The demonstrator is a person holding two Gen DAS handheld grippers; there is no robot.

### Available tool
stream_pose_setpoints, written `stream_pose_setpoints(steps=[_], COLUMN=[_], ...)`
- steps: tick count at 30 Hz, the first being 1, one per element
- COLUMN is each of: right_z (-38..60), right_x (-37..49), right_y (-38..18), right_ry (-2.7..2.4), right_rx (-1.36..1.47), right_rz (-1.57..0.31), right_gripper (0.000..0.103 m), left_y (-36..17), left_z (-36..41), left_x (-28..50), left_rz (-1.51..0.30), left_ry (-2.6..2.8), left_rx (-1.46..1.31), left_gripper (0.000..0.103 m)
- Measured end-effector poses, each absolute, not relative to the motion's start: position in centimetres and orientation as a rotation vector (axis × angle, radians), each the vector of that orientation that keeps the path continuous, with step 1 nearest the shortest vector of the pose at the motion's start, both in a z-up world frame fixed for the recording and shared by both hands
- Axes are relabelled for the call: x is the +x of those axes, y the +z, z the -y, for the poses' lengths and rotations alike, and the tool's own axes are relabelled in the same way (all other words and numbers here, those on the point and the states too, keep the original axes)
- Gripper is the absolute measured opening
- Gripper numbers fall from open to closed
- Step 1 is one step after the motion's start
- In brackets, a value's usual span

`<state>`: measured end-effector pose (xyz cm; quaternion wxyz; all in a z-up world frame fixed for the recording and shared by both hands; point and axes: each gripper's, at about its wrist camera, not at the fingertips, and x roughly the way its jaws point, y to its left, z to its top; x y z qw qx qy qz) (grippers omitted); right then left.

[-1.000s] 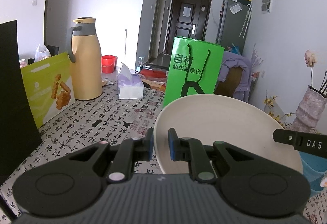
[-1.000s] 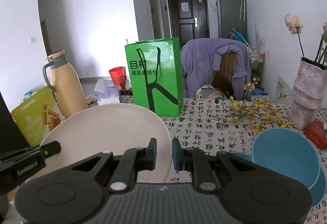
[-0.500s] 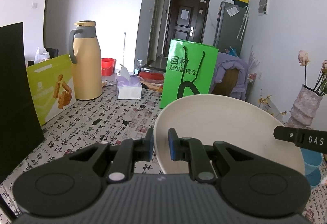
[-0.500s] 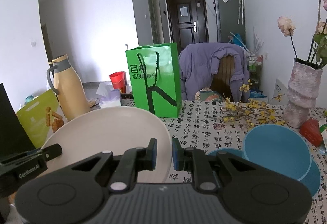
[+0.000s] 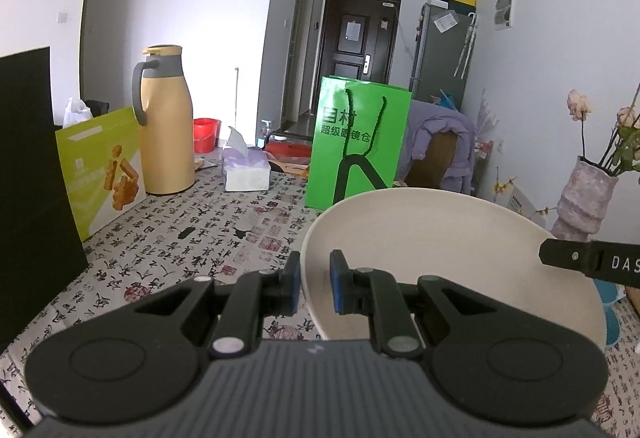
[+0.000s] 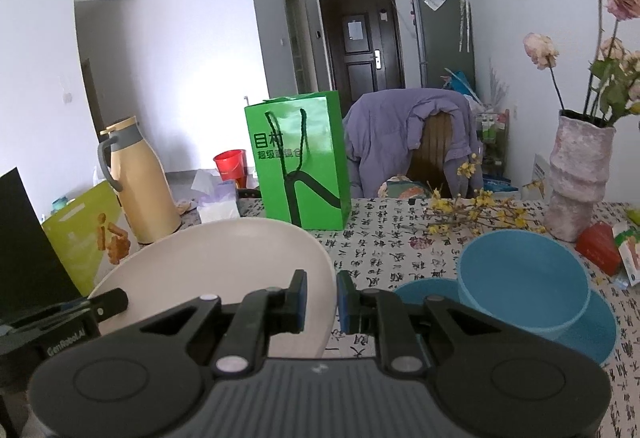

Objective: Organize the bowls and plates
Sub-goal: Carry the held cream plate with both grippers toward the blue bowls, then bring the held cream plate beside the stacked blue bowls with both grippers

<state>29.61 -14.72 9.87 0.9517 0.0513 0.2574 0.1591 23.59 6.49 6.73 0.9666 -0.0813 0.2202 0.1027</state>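
Above patterned tablecloth (image 5: 208, 238): round matte cream plate (image 5: 440, 250), rim pinched by both claws (image 5: 314, 284) (image 6: 321, 300).

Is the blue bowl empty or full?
Empty. The blue bowl stands upright on a blue plate, and its visible inside shows only bare blue surface.

On the patterned tablecloth (image 5: 168, 234) stand a yellow thermos (image 5: 166, 126), a tissue box (image 5: 246, 172), a green bag (image 5: 358, 150) and a flower vase (image 6: 578, 178).

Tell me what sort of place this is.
Most likely a lived-in home's dining area: a table with a calligraphy-print cloth, a chair draped with a purple jacket, and a hallway ending at a dark entrance door.
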Motion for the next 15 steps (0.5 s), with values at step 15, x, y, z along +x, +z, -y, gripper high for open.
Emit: stream_pose_setpoints(steps=[15], right_z=[16.3], right_x=[26.2], right_y=[9.6], right_ry=[0.288], right_rx=[0.110], right_rz=[-0.494], right_gripper=[0.015], left_y=[6.1], left_z=[-5.0], left_x=[21.2], left_rz=[-0.438], left_ry=[0.178], left_rx=[-0.171], left_gripper=[0.015])
